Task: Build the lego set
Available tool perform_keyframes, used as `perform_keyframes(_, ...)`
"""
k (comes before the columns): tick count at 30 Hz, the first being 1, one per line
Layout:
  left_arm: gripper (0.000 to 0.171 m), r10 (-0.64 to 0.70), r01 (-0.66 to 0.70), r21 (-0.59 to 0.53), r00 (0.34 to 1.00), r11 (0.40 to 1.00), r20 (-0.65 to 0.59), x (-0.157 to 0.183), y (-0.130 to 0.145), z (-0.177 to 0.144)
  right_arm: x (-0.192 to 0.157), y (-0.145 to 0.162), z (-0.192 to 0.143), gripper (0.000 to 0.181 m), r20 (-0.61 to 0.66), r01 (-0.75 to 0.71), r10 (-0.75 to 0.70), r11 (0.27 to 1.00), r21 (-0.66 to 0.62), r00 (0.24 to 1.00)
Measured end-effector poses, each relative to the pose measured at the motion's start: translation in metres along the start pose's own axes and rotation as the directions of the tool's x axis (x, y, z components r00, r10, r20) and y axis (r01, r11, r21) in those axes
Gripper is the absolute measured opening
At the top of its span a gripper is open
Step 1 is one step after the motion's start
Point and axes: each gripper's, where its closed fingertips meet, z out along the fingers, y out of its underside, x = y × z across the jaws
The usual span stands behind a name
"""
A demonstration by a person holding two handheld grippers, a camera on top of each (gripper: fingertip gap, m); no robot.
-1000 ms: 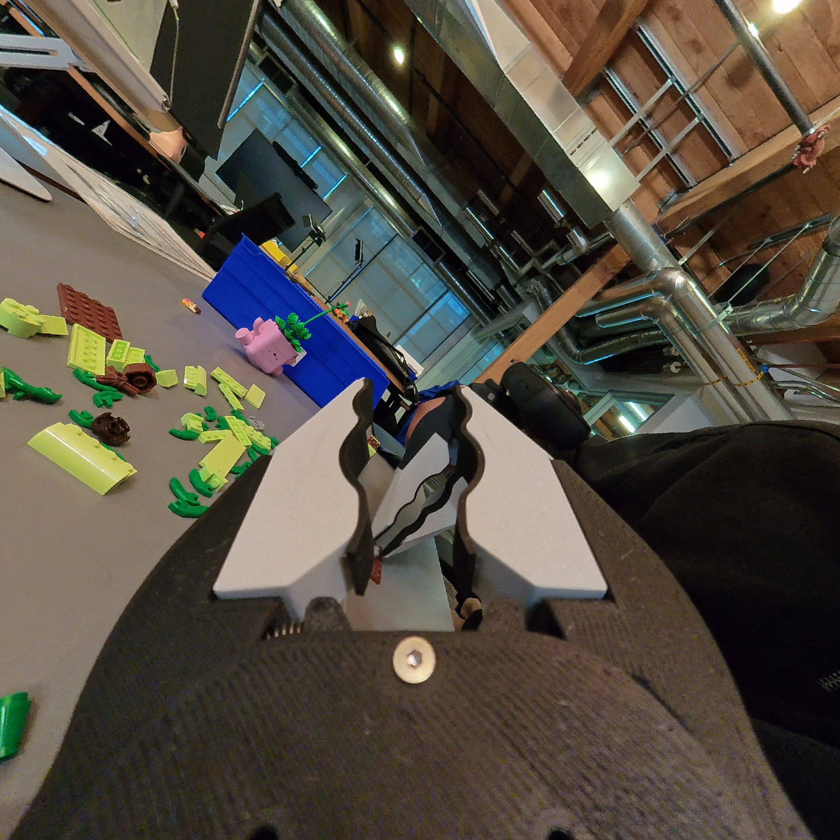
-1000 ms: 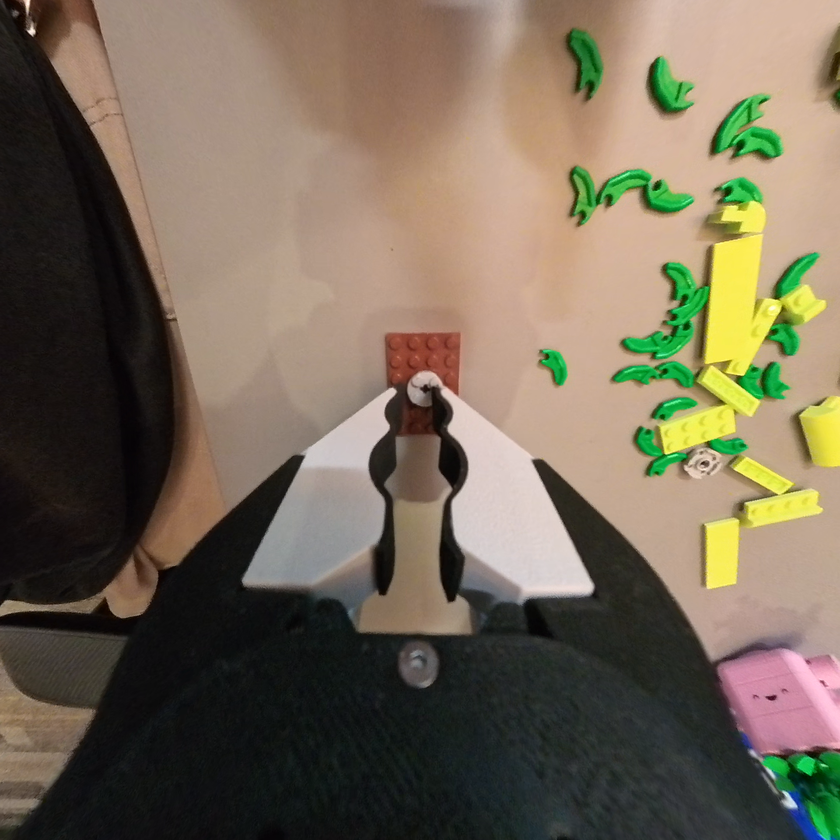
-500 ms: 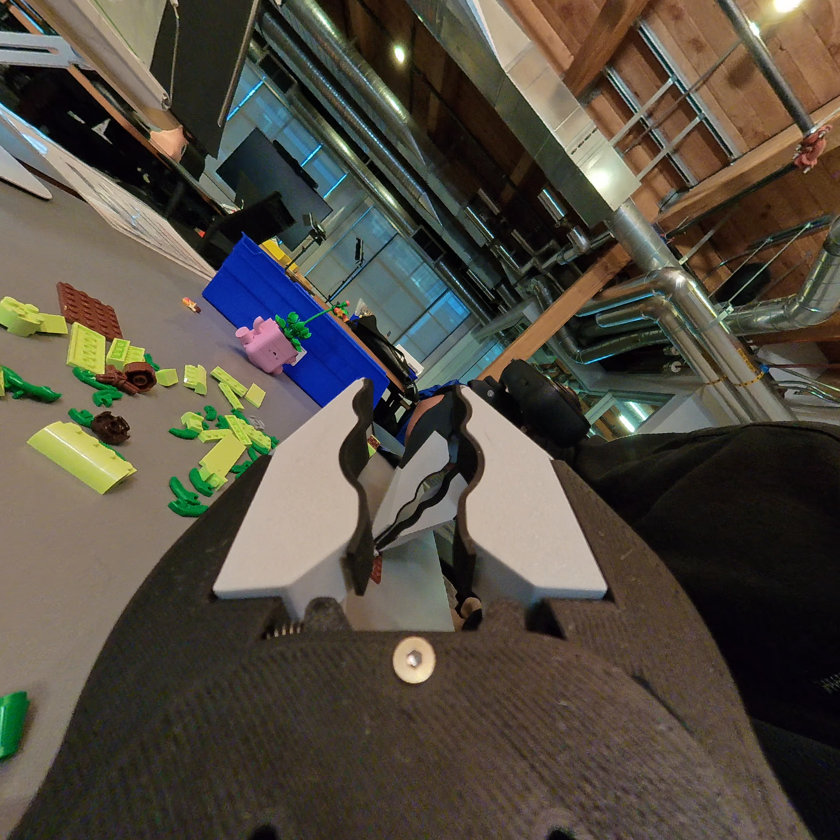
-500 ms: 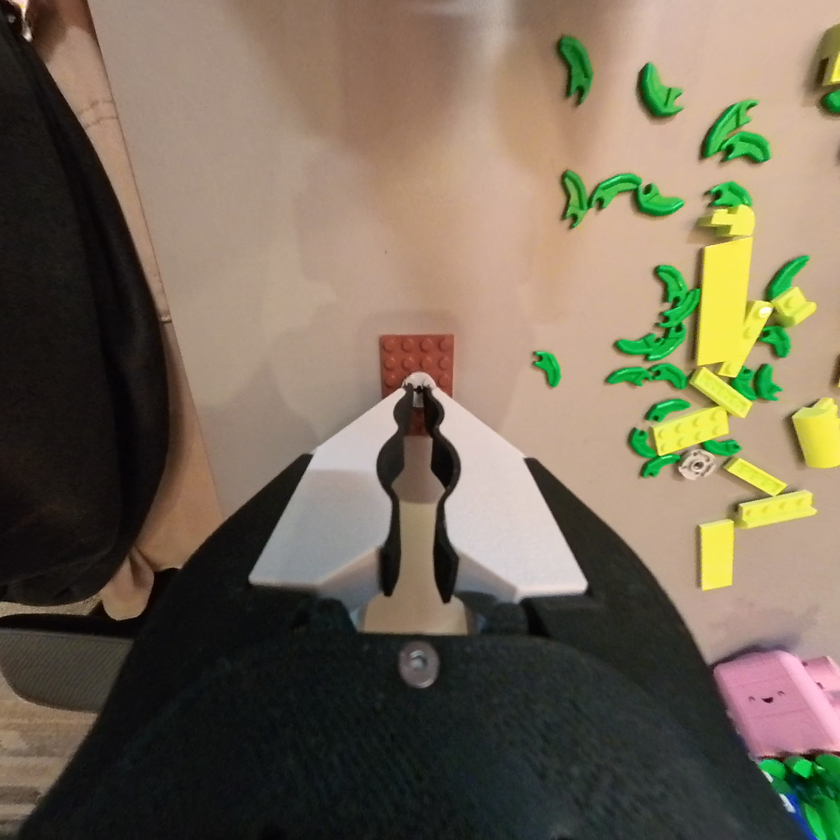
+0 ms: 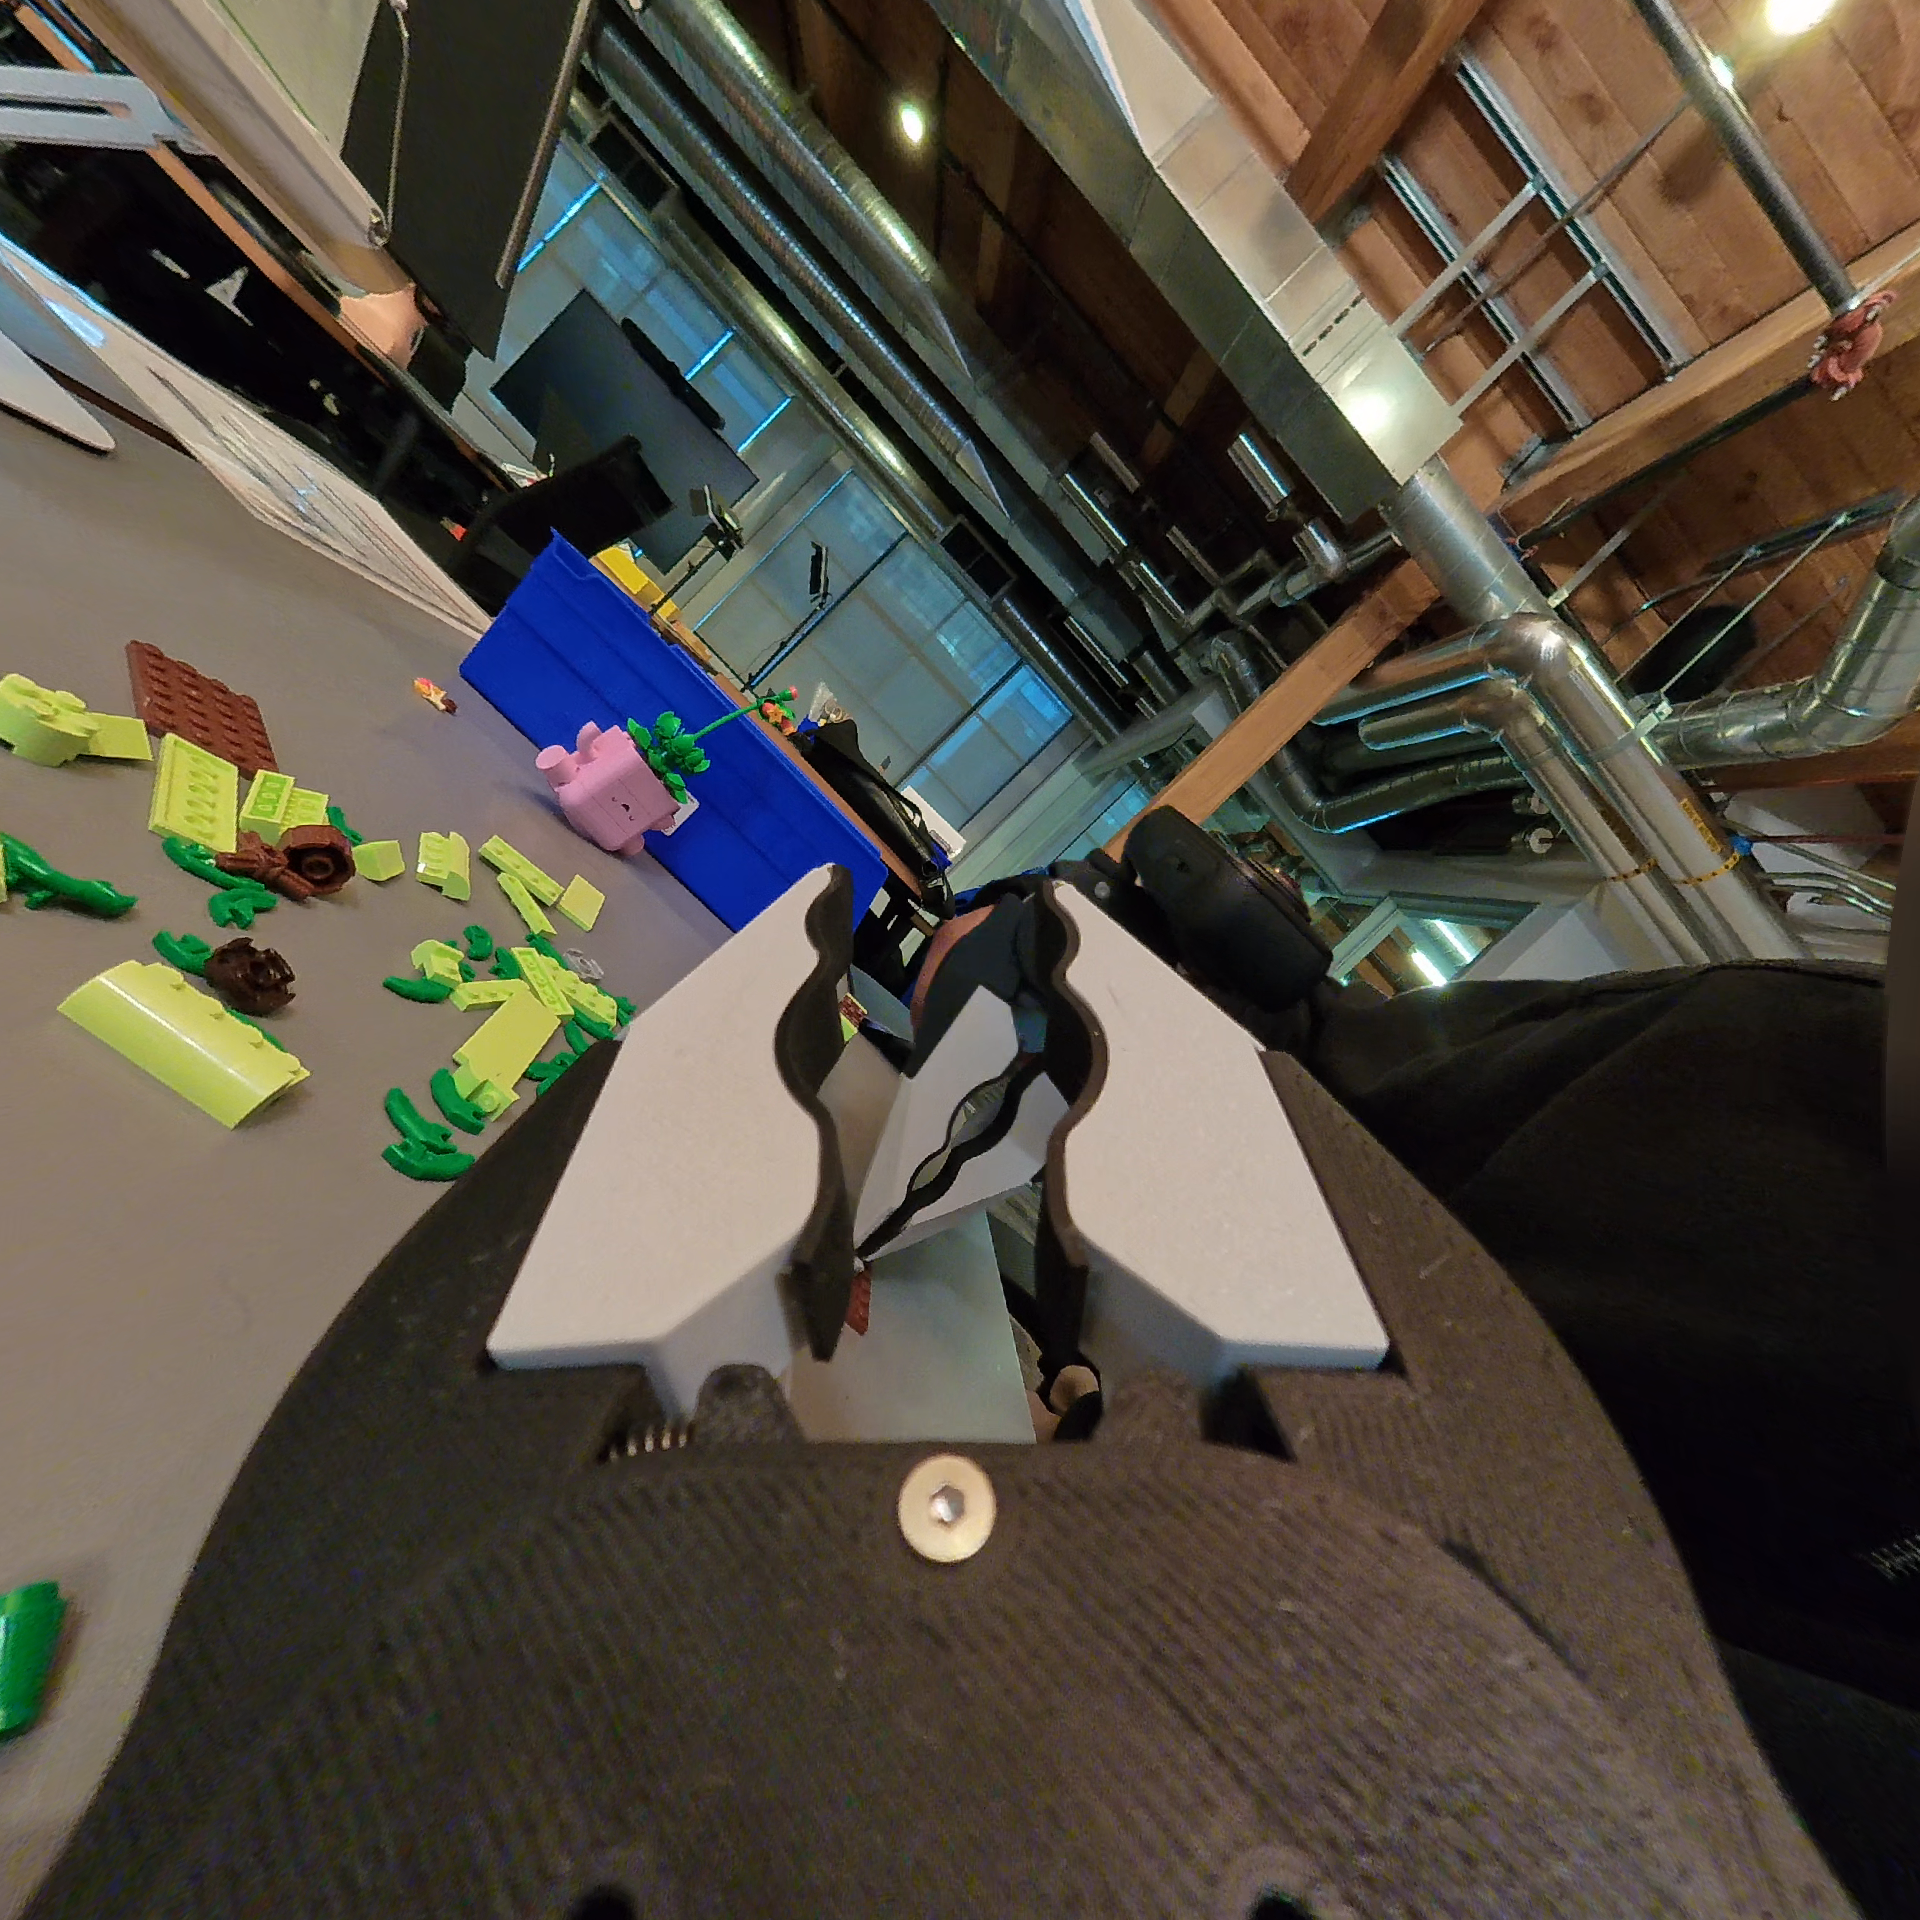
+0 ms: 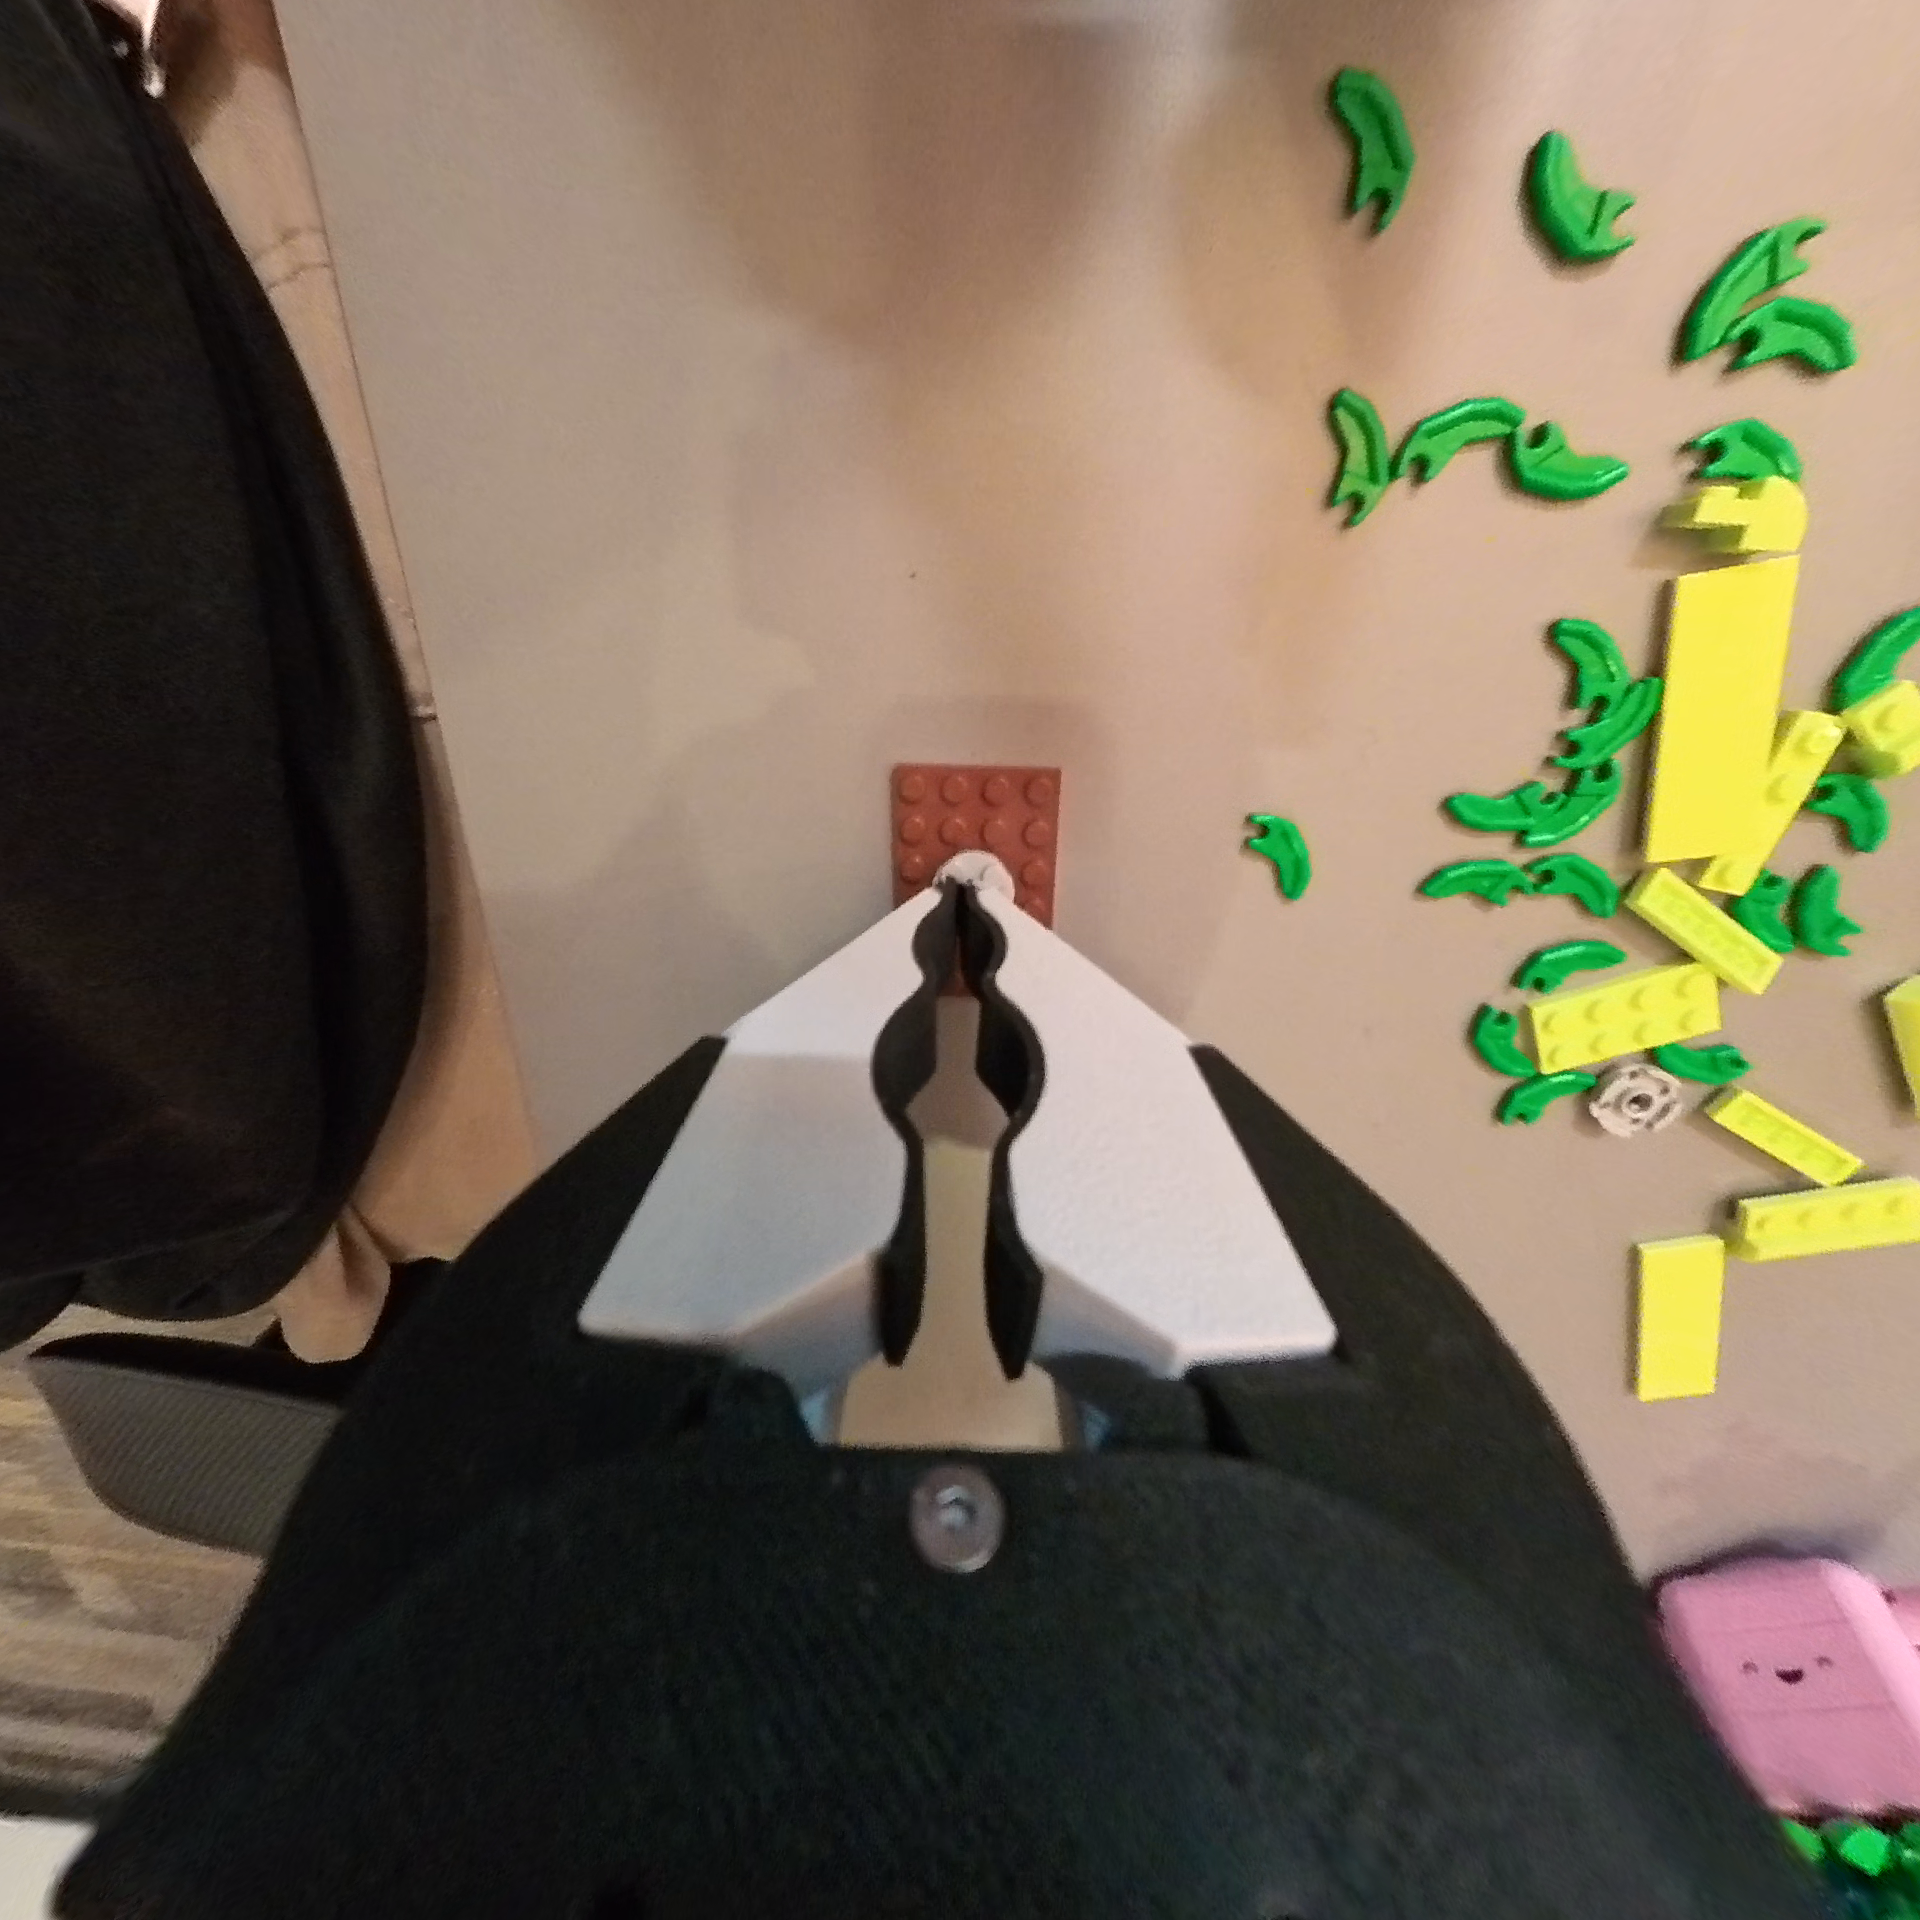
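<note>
My right gripper is shut on a small white round piece. It holds the piece against the near studs of a reddish-brown plate that lies flat on the table. My left gripper is open and empty, tilted up off the table. Between its fingers I see the right gripper pointing down at the same plate. Whether the white piece is seated on the studs is hidden by the fingertips.
Lime bricks and green leaf pieces lie scattered right of the plate, with a grey round piece. A pink pot model stands before a blue bin. A larger brown plate and dark brown round pieces lie farther left. There is about 20 centimeters between the tips of the two grippers.
My right gripper's jaws have closed tighter on the white round piece, which now shows edge-on at the tips instead of face-on. The left gripper has not moved.
</note>
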Motion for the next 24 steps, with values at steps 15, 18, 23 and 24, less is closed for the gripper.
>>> perform_keyframes(15, 0.031, -0.004, 0.004, -0.002, 1.0, 1.0, -0.003, -0.0002, 0.0004, -0.0002, -0.0026, 0.0007, 0.0025, 0.0, 0.269, -0.028, 0.058, 0.993, -0.112, 0.962)
perform_keyframes(18, 0.031, -0.007, 0.007, 0.0, 1.0, 1.0, -0.007, 0.0, 0.0003, -0.0002, -0.0027, 0.0003, 0.0024, 0.0, 0.347, -0.066, 0.101, 0.992, -0.111, 0.932)
perform_keyframes(23, 0.032, -0.002, 0.002, -0.002, 1.0, 1.0, -0.004, 0.0, 0.0005, 0.0, -0.0028, -0.0005, 0.0018, 0.0, 0.454, -0.121, 0.154, 0.988, -0.1, 0.878)
perform_keyframes(24, 0.032, 0.001, -0.001, -0.004, 1.0, 1.0, -0.002, 0.0, 0.0007, 0.0, -0.0028, -0.0005, 0.0017, 0.0, 0.458, -0.127, 0.157, 0.987, -0.095, 0.875)
